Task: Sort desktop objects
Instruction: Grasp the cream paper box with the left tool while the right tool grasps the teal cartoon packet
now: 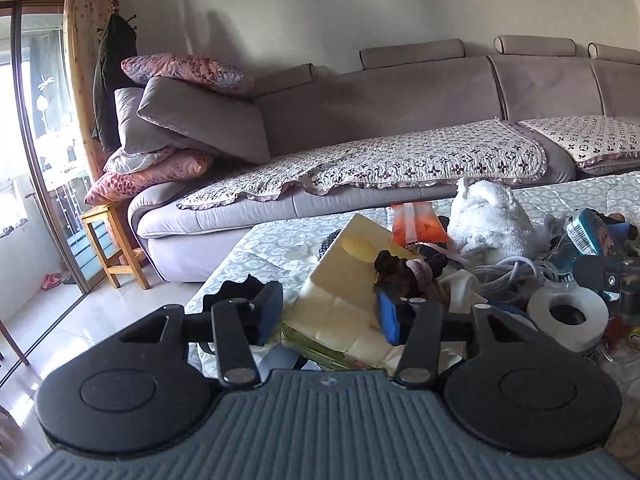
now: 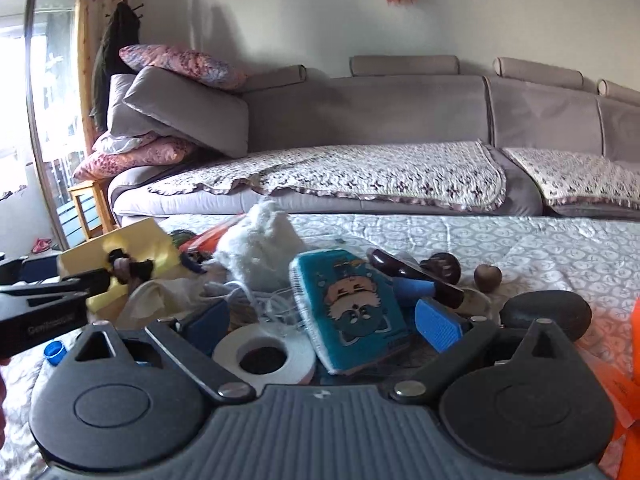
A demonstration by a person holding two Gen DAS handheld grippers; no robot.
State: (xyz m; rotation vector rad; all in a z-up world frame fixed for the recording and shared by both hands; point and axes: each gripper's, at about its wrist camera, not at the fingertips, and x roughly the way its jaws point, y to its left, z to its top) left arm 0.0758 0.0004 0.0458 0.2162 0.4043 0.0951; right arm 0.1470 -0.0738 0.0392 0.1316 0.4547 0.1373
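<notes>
A cluttered pile lies on the quilted table (image 2: 520,248). My left gripper (image 1: 328,316) is open, its blue pads on either side of a pale yellow box (image 1: 352,276); a dark and pink hair tie (image 1: 404,272) lies by its right finger. My right gripper (image 2: 324,320) is open over a white tape roll (image 2: 264,356) and a teal cartoon packet (image 2: 352,312). The left gripper shows at the left of the right wrist view (image 2: 52,300). A white fluffy cloth (image 2: 260,244), white cables (image 1: 504,272) and an orange packet (image 1: 416,224) lie in the pile.
A grey sofa (image 1: 360,120) with patterned covers runs behind the table. Dark round wooden pieces (image 2: 488,276) and a dark oval stone (image 2: 548,312) lie right of the pile. A blue cap (image 2: 54,350) lies at the left. A wooden stool (image 1: 108,240) stands by the glass door.
</notes>
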